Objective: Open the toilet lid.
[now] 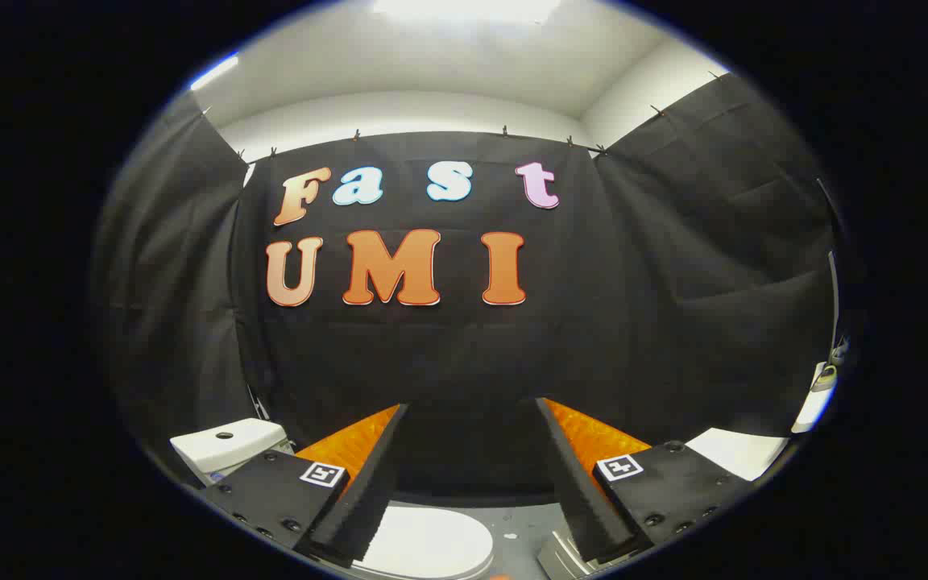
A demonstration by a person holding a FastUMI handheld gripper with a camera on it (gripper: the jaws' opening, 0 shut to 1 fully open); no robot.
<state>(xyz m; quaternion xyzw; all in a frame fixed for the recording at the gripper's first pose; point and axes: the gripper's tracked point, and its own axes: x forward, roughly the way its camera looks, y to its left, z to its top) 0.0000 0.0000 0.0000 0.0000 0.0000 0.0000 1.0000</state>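
The gripper [472,411] is held up high, aimed straight at the black cloth wall [673,322] of the booth, and its two fingers [367,475] are spread wide apart with nothing between them — only the dark cloth shows in the gap. Each finger base carries a small square black-and-white marker tag [323,474]. Down low, under and between the fingers, lies the smooth white oval toilet lid [432,544], closed flat and facing up; the nearer finger on the left crosses in front of its edge, but no finger touches it — it sits well below the tips. Off to the left, beyond the left finger's base, stands the white ceramic toilet cistern [226,447], a boxy tank with a small round dark button on its flat top, set against the cloth. A patch of grey floor [524,528] shows beside the lid, between the fingers. To the right, past the right finger's base, a flat white surface [742,451] peeks out; what it belongs to I cannot tell. Above the cloth, the pale wall and ceiling [448,72] of the room glow under a bright overhead light.
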